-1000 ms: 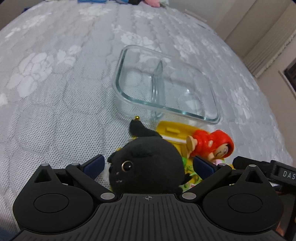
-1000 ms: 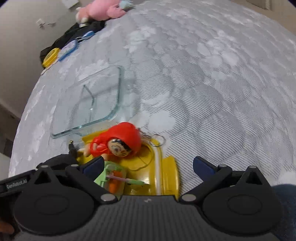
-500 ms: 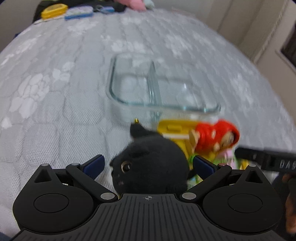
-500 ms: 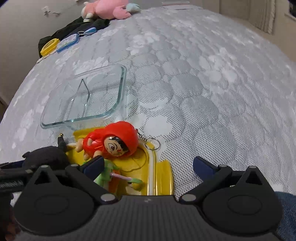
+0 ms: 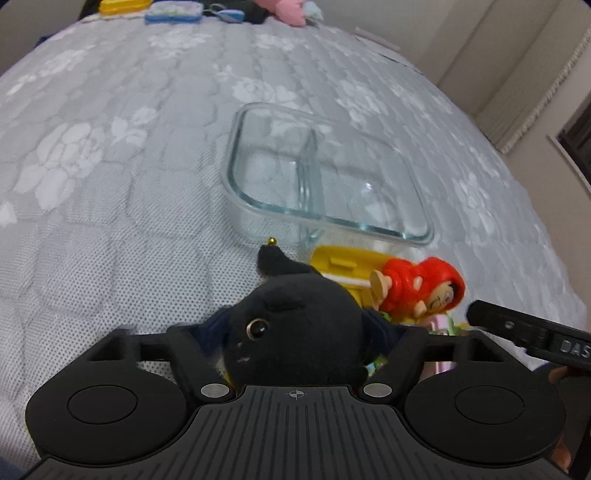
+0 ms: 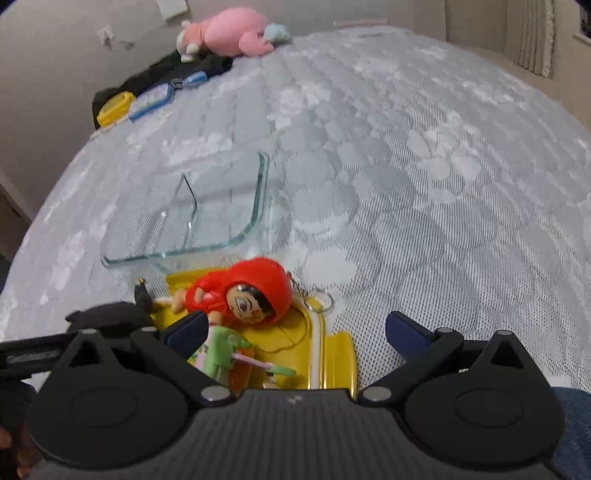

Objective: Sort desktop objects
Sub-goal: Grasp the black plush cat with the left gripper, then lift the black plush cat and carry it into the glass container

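Observation:
My left gripper (image 5: 295, 332) is shut on a black plush cat (image 5: 295, 325), its blue pads pressed into both sides. Just beyond it a red-hooded doll keychain (image 5: 421, 288) lies on a yellow lid (image 5: 340, 262). An empty clear glass dish with a middle divider (image 5: 321, 173) stands behind them. My right gripper (image 6: 295, 332) is open above the yellow lid (image 6: 332, 354), with the red-hooded doll (image 6: 243, 291) and a small green toy (image 6: 225, 350) between its fingers. The dish (image 6: 192, 218) lies ahead to its left.
All sits on a grey quilted bed. At the far edge lie a pink plush (image 6: 229, 33), a yellow box (image 6: 114, 107), a blue case (image 6: 151, 99) and dark cloth. The right gripper's body (image 5: 532, 332) shows at the right of the left wrist view.
My left gripper has closed on the black plush cat; it was open around it before. Both views have tilted up a little. The right gripper stays open.

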The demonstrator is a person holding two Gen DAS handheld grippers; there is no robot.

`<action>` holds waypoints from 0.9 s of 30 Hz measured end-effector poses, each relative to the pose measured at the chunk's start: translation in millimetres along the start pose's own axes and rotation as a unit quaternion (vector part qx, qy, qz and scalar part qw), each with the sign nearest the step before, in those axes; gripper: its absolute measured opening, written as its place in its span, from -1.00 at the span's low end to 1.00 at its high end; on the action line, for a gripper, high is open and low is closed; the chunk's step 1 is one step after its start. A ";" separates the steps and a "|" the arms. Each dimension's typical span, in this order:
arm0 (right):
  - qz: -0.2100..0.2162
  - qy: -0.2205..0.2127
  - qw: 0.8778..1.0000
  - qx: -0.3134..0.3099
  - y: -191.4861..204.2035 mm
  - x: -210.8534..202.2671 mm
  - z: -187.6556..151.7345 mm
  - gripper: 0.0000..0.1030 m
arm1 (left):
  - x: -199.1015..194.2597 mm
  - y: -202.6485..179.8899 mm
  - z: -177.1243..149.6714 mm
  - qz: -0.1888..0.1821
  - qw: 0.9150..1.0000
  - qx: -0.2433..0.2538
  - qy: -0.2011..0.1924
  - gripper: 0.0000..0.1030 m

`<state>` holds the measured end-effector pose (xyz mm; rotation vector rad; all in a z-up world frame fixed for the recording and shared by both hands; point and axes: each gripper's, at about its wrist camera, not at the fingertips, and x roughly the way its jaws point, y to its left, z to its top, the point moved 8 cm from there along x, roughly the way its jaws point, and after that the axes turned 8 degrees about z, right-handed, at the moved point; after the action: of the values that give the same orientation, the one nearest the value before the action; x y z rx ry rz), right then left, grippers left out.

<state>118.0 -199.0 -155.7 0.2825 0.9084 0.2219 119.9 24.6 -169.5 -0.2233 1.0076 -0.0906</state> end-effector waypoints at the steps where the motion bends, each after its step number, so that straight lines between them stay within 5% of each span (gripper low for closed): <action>1: 0.002 -0.006 1.000 0.000 0.3 -1.9 0.7 0.99 | 0.7 -0.6 0.2 -0.001 1.000 0.000 -0.002 0.52; 7: 0.005 -0.005 1.000 0.008 -0.3 -0.7 3.6 0.99 | -8.1 1.4 4.5 -0.020 0.999 -0.026 -0.008 0.47; 15: 0.015 0.000 1.000 0.028 -3.9 0.1 3.1 0.99 | -52.9 -1.9 54.3 -0.032 0.996 -0.021 -0.078 0.47; 21: 0.012 0.001 1.000 0.025 -3.0 1.1 3.0 0.99 | -67.6 -3.2 117.7 -0.007 0.987 -0.027 -0.160 0.48; 27: 0.010 0.006 0.999 0.031 -4.8 4.5 0.7 0.99 | -52.3 -12.9 147.0 0.029 0.976 -0.048 -0.212 0.49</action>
<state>121.6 -202.3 -160.2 0.3471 0.9253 0.2139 216.8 42.6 -47.8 -0.2877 0.5930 0.0587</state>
